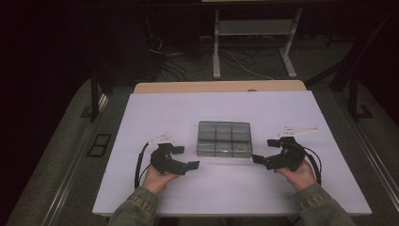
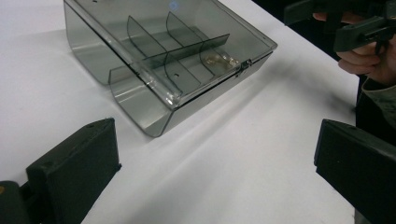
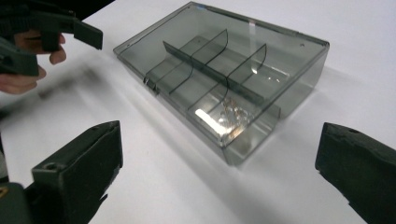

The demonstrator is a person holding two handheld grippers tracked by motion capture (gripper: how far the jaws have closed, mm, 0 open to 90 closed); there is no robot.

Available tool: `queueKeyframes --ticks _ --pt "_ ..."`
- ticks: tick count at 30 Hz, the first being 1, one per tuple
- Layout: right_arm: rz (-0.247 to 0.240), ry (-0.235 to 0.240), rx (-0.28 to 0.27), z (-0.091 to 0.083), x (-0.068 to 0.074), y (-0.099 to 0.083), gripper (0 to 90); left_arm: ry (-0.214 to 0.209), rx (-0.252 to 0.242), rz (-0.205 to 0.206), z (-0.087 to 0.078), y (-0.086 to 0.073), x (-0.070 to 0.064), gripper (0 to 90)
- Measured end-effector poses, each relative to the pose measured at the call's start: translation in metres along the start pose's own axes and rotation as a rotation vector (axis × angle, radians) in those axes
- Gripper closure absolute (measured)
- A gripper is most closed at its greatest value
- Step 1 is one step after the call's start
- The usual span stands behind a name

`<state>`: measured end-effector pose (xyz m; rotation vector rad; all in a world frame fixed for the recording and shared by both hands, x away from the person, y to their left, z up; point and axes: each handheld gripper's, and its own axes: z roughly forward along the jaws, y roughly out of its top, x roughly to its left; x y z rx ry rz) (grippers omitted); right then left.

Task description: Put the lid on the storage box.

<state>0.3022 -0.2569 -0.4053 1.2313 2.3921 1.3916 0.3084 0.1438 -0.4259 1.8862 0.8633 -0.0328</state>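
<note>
Smoky plastic box point(image 1: 224, 138) between left gripper point(image 1: 183, 158), right gripper point(image 1: 264, 151); jaws apart, untouched.

olive denim sleeves point(image 1: 136, 207); each black hand-held gripper point(image 1: 181, 157) trails a black cable.

No readable text, label, brand, number or sign anywhere: none on the clear box point(image 1: 224, 138), none on the white table point(image 1: 155, 113), none on the left gripper point(image 1: 181, 161) or the right gripper point(image 1: 265, 153).
</note>
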Motion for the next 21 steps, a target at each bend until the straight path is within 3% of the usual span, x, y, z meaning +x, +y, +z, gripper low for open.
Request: queueKeyframes --ticks 21 --pt "0.023 -0.01 0.009 -0.024 -0.001 -0.037 0.4 0.0 0.001 0.008 -0.021 -0.022 -0.007 0.0"
